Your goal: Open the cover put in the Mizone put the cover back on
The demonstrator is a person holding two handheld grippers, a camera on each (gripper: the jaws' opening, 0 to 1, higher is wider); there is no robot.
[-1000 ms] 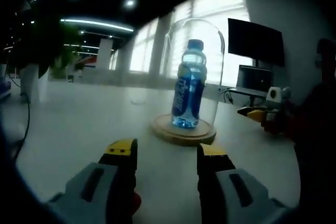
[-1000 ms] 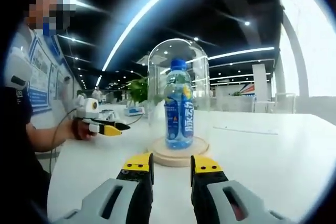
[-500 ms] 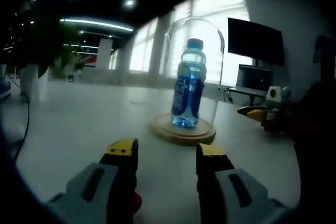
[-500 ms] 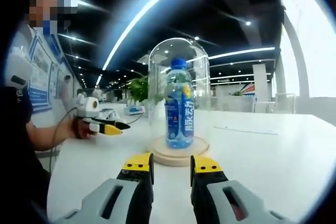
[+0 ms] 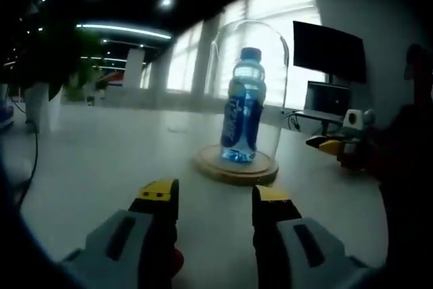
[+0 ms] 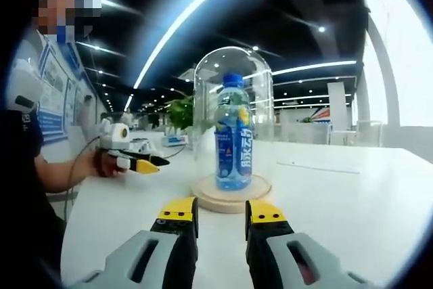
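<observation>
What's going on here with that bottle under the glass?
A person holds a two-jaw gripper in each hand at a white table. The blue Mizone bottle stands upright on a round wooden base, and the clear glass dome sits over it. The left gripper and right gripper are both open, short of the dome and holding nothing.
</observation>
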